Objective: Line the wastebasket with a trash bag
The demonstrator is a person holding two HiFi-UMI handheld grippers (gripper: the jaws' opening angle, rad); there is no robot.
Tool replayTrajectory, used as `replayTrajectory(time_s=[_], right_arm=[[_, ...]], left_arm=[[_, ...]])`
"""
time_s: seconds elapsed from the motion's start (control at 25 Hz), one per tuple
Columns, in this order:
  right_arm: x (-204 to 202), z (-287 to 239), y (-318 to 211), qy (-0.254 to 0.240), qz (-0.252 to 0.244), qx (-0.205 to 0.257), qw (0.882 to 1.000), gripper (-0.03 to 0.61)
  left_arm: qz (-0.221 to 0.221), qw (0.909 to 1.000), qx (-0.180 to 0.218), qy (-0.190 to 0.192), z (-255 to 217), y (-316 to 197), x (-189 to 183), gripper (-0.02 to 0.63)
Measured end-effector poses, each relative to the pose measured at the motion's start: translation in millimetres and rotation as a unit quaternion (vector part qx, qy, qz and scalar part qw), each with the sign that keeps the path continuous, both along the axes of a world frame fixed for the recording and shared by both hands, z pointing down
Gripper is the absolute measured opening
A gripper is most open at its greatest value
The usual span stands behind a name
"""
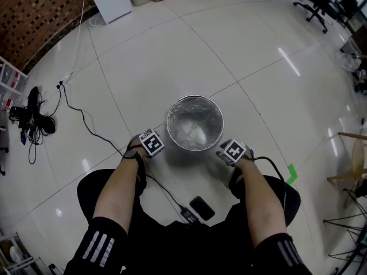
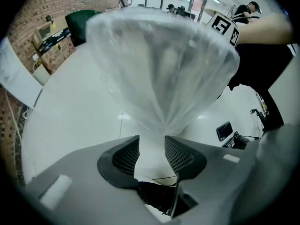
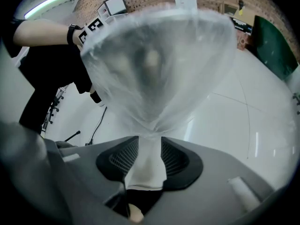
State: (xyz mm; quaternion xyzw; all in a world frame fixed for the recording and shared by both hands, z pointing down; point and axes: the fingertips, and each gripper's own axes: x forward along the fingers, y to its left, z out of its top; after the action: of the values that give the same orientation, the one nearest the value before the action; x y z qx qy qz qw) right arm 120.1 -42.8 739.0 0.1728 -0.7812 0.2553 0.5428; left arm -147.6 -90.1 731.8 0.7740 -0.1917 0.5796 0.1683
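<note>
One wastebasket on floor, one clear trash bag lining it, two grippers at its near rim, left gripper left of wastebasket, right gripper right of it, both jaws narrowly apart, bag film bunched between each pair, seemingly loose rather than pinched

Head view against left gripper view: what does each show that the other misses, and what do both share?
Only the head view: the wastebasket's open top from above and the person's left forearm. Only the left gripper view: the left gripper's parted jaws with bag film between them. Both: the clear trash bag over the wastebasket and the right gripper.
</note>
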Motion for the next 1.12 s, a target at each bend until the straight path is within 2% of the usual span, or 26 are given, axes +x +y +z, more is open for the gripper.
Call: replayTrajectory(time_s=[0.12,0.24,0.32,0.4,0.52,0.6,0.68,0.76,0.84,0.96,1.12], right_arm=[[11.0,-29.7,-6.5,0.004,0.025,0.013,1.0,0.161],[3.6,-80.2,-30.3,-0.027,0.016,0.071,0.997,0.158],[-1.6,-115.5,-43.7,-0.043,0.01,0.109,0.993,0.15],[-3.4,-149.5,-54.7,-0.048,0.013,0.146,0.988,0.124],[-10.5,-201.0,-67.1,-0.071,0.025,0.196,0.978,0.056],[-18.4,-232.2,-70.6,-0.09,0.024,0.226,0.97,0.014],[-27.1,-256.9,-70.5,-0.101,0.01,0.248,0.963,0.006],[-35.5,-273.9,-67.0,-0.094,-0.015,0.264,0.96,0.006],[-45.1,-286.8,-63.4,-0.09,-0.036,0.278,0.956,0.006],[-58.6,-302.8,-60.0,-0.117,-0.04,0.286,0.95,0.006],[-62.9,-308.1,-66.6,-0.157,0.01,0.268,0.95,0.006]], left_arm=[[-0.009,0.9996,0.028,0.003,-34.9,-14.4,-10.8,0.167],[-0.006,0.9985,0.053,0.017,-78.1,-28.0,-7.3,0.168],[0.003,0.9962,0.083,0.027,-113.9,-38.5,0.2,0.167],[0.011,0.9918,0.119,0.047,-153.4,-49.3,9.8,0.167],[0.022,0.984,0.137,0.112,-208.5,-48.9,34.9,0.167],[0.028,0.9821,0.144,0.118,-232.1,-42.5,39.5,0.163],[0.03,0.9806,0.16,0.109,-249.4,-39.2,39.0,0.129],[0.029,0.9773,0.183,0.104,-268.0,-37.6,40.1,0.048],[0.025,0.9727,0.2,0.114,-285.3,-36.0,44.5,-0.001],[0.011,0.9667,0.206,0.151,-300.2,-33.1,52.7,-0.005],[0.006,0.9605,0.204,0.189,-309.4,-32.0,64.2,-0.005]])
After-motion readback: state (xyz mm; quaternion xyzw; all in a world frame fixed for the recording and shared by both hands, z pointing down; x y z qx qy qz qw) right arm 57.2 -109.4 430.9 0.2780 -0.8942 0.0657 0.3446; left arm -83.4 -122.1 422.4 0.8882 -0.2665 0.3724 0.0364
